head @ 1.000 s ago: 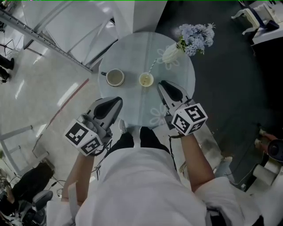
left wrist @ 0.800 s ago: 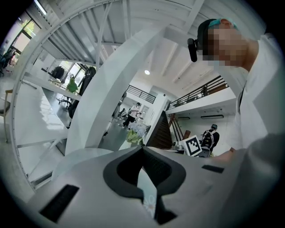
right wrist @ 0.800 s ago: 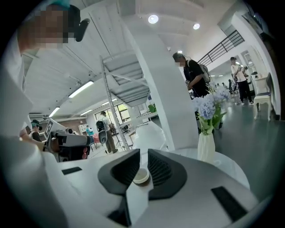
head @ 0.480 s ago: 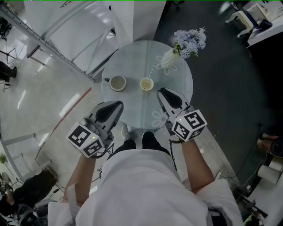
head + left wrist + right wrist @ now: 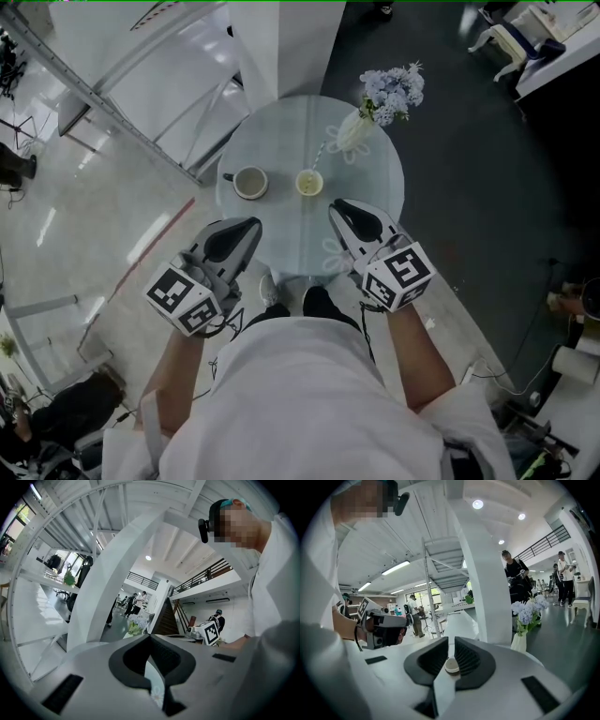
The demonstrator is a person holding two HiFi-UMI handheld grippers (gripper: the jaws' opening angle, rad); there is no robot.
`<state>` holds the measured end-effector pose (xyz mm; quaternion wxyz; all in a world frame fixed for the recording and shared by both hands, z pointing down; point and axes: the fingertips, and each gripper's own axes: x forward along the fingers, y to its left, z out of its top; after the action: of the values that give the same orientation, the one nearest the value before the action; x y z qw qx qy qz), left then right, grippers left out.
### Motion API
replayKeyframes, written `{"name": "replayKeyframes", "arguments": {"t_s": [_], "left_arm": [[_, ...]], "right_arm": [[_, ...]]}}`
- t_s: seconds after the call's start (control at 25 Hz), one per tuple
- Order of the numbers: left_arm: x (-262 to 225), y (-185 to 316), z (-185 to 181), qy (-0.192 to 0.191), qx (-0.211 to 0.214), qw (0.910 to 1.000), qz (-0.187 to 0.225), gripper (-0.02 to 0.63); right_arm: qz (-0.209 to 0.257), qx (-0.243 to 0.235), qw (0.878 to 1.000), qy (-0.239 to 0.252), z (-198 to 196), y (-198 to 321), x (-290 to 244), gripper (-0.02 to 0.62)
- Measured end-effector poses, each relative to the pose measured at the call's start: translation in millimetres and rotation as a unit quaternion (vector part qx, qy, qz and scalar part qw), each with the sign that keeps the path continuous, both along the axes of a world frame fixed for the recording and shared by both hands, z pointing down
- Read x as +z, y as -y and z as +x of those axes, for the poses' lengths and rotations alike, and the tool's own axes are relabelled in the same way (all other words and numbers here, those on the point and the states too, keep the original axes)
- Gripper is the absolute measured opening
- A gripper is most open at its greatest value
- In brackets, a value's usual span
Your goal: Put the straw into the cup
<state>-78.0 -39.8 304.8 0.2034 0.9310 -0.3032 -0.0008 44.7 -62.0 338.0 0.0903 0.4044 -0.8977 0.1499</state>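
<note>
head view: above the person's head, aimed steeply down; round table (image 5: 281, 216) far below, at 12 o'clock.
left gripper view: low, near level, close over the table edge; flowers (image 5: 134, 622) ahead.
right gripper view: same height; small cup (image 5: 451, 666) dead ahead, flowers at 2 o'clock, left gripper (image 5: 396, 632) at 9 o'clock.
shared: table and flowers, all three views.

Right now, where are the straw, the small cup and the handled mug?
straw (image 5: 322, 151), head view, middle of its length
small cup (image 5: 309, 182), head view, centre of its open top
handled mug (image 5: 249, 182), head view, centre of its open top
</note>
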Motion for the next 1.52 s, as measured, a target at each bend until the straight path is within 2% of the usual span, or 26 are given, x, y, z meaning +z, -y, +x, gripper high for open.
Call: {"name": "replayKeyframes", "arguments": {"t_s": [0.36, 1.52], "left_arm": [[-5, -6, -2, -0.009, 0.004, 0.9999, 0.002, 0.021], [11, -1, 17, -0.002, 0.016, 0.9997, -0.019, 0.021]], "right_arm": [[0.012, -0.013, 1.0, -0.026, -8, -18, -3, 0.049], [0.007, -0.034, 0.999, -0.024, -4, -23, 1, 0.023]]}}
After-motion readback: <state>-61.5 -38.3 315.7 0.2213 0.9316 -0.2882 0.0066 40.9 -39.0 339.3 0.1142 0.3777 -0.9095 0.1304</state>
